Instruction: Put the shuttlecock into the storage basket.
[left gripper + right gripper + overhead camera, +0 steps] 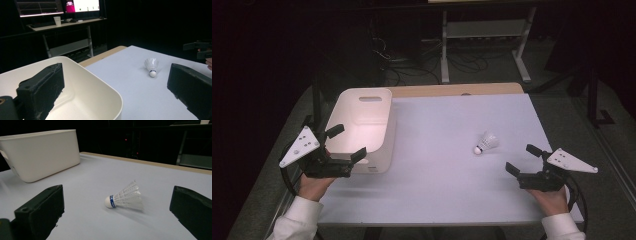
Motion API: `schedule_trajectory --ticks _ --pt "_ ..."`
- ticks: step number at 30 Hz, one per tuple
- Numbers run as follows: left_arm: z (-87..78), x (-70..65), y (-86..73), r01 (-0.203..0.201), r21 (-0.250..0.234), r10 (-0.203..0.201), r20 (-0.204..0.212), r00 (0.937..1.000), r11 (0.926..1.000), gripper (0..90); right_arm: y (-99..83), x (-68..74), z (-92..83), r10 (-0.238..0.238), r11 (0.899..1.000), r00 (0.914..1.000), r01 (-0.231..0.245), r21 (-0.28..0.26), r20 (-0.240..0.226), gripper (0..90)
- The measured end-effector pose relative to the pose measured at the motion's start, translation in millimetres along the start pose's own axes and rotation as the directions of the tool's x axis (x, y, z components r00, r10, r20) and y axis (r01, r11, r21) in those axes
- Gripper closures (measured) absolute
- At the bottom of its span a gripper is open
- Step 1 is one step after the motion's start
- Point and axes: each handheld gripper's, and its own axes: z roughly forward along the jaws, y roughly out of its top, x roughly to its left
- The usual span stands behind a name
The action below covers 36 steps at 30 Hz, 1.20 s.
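Note:
A white shuttlecock (486,143) with a blue-banded cork lies on its side on the pale table top (447,185), right of centre. My right gripper (521,158) is open just in front of it and slightly to its right, not touching it. In the right gripper view the shuttlecock (125,197) lies between and beyond the spread jaws of the right gripper (117,195). My left gripper (348,142) is open over the near corner of a white bin (382,150), one jaw above its inside, holding nothing. The left gripper view shows the bin's rim (100,82) and the shuttlecock (151,66) farther off.
The bin looks empty and has a handle slot (370,98) in its far wall. A strip of wooden table edge (452,90) runs along the back. Beyond it stand a white-framed desk (482,30) and floor cables; the left gripper view shows monitors and a cup (57,20).

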Motion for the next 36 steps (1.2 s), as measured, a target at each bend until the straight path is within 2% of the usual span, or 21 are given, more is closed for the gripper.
schedule_trajectory --ticks 1,2,9,18,21,23,25,27,31,36 --pt "1.6 -1.1 0.8 0.015 -0.002 -0.015 0.001 0.9999 0.9999 0.5 0.0 0.0 -0.3 0.001 1.0 1.0 -0.001 0.0 0.001 0.0" --pt "2.8 -0.3 1.9 0.005 0.004 -0.005 0.005 1.0 1.0 0.5 0.1 -0.1 -0.4 0.002 1.0 1.0 -0.002 -0.002 0.0 0.0" --pt "12.2 -0.7 8.3 -0.001 0.054 0.0 0.024 0.9997 0.9986 0.5 0.5 0.1 -1.2 0.003 1.0 1.0 -0.003 -0.003 -0.004 0.0" --pt "25.0 -1.5 14.8 0.003 0.083 -0.006 0.041 0.9991 0.9965 0.5 0.6 1.6 -0.9 0.003 1.0 0.9999 -0.003 0.001 -0.016 0.0" --pt "30.1 -1.4 17.0 -0.017 0.105 0.011 0.052 0.9986 0.9943 0.5 0.3 1.1 -0.9 0.006 1.0 0.9998 -0.006 0.002 -0.017 0.0" --pt "33.4 -2.6 18.7 -0.011 0.118 0.004 0.057 0.9984 0.993 0.5 0.4 0.8 -1.2 0.006 1.0 0.9998 -0.006 0.0 -0.016 0.0" --pt "36.9 -2.1 20.9 -0.028 0.122 0.02 0.061 0.9979 0.9922 0.5 0.6 1.1 -1.5 0.004 1.0 0.9998 -0.004 -0.005 -0.019 0.0" --pt "40.3 -2.5 22.5 -0.021 0.132 0.012 0.064 0.9979 0.991 0.5 0.9 2.3 -1.9 0.008 1.0 0.9997 -0.008 -0.01 -0.022 0.0" --pt "47.8 -1.6 26.7 -0.035 0.149 0.026 0.065 0.9976 0.9883 0.5 1.2 2.7 -3.1 0.002 1.0 0.9998 -0.003 -0.012 -0.02 0.0" --pt "56.5 0.3 30.5 -0.024 0.166 0.013 0.07 0.9975 0.9858 0.5 1.9 2.4 -4.9 -0.003 1.0 0.9998 0.003 -0.028 -0.017 0.0"
